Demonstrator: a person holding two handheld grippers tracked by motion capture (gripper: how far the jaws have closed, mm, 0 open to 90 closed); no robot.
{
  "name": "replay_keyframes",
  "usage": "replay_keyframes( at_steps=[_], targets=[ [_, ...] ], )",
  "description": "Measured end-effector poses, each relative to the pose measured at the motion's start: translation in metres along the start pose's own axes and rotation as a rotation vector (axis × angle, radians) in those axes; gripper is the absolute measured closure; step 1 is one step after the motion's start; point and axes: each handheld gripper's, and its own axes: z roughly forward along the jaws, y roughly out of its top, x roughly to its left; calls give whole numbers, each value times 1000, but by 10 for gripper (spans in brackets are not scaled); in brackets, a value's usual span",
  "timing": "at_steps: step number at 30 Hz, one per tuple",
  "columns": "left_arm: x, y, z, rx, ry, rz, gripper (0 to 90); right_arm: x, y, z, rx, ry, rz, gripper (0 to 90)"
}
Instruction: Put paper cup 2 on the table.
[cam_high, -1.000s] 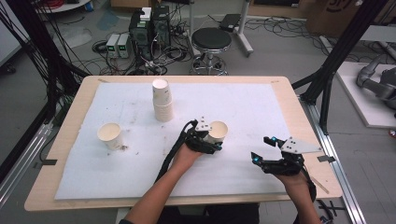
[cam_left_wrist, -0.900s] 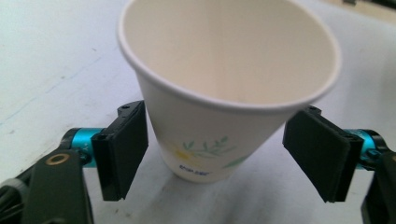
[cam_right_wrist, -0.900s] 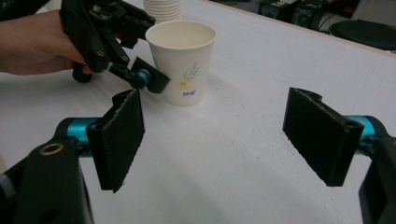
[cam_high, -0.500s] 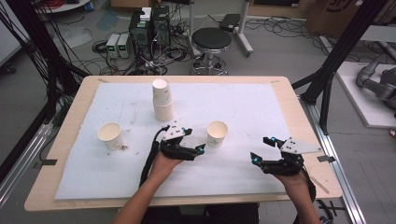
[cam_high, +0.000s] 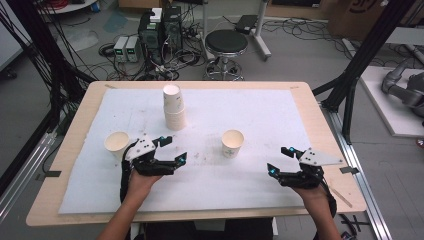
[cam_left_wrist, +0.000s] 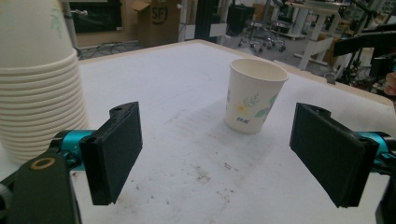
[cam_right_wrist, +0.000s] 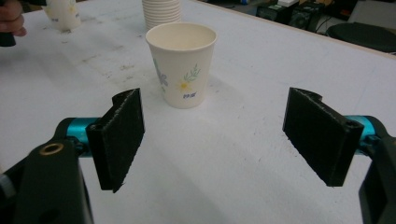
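Observation:
A flower-printed paper cup (cam_high: 232, 142) stands upright by itself mid-table on the white mat (cam_high: 250, 110). My left gripper (cam_high: 174, 149) is well to its left, open; its jaws have just been opening and nothing is between them. In the left gripper view the cup (cam_left_wrist: 254, 100) stands ahead beyond the open gripper (cam_left_wrist: 215, 158), with a tall cup stack (cam_left_wrist: 37, 84) at the left. My right gripper (cam_high: 280, 160) rests open near the front right. From the right gripper view, that cup (cam_right_wrist: 183, 63) is ahead of the open gripper (cam_right_wrist: 212, 140), untouched.
The cup stack (cam_high: 173, 107) stands at the mat's back centre. Another single cup (cam_high: 116, 144) sits just left of my left hand. A stool (cam_high: 226, 47), electronics and cables lie beyond the table's far edge. Black frame poles (cam_high: 357, 65) flank the table.
The left gripper has let go of the middle cup, opened, and drawn away to the left. The cup stays upright where it was set. The right gripper has not moved.

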Motion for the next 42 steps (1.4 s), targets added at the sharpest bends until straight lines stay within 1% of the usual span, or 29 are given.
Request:
replay_keyframes(
  at_steps=[1,3,4,7,10,12,15,17,19,23,28,42],
  targets=[
    [0,0,-3,0,3,2,172,1,1,-1,-1,-4,-3,213],
    [-1,0,-9,-3,-9,5,173,1,2,-2,-11,-6,-9,212],
    [-2,0,-12,-5,-10,8,173,3,3,-3,-10,-6,-1,205],
    [-3,-2,-19,-16,-12,8,173,9,3,-6,-11,-3,-10,203],
    [-2,-3,-24,-25,1,12,174,15,2,-7,-7,-3,-18,204],
    [-1,-3,-27,-33,13,20,177,17,1,-7,-3,-5,-21,203],
    [-1,-5,-32,-45,23,12,177,19,0,-7,8,-15,-23,204],
    [-1,-6,-32,-41,22,8,177,20,-1,-7,12,-19,-22,203],
    [-2,-6,-32,-41,32,15,178,20,-1,-7,13,-19,-24,204],
    [-4,-6,-32,-36,37,26,180,19,-1,-5,10,-18,-22,204],
    [-4,-7,-32,-31,39,25,182,19,-1,-3,14,-6,-21,204],
    [-5,-8,-30,-28,46,30,182,18,-2,-5,5,-9,-16,204]
  ],
)
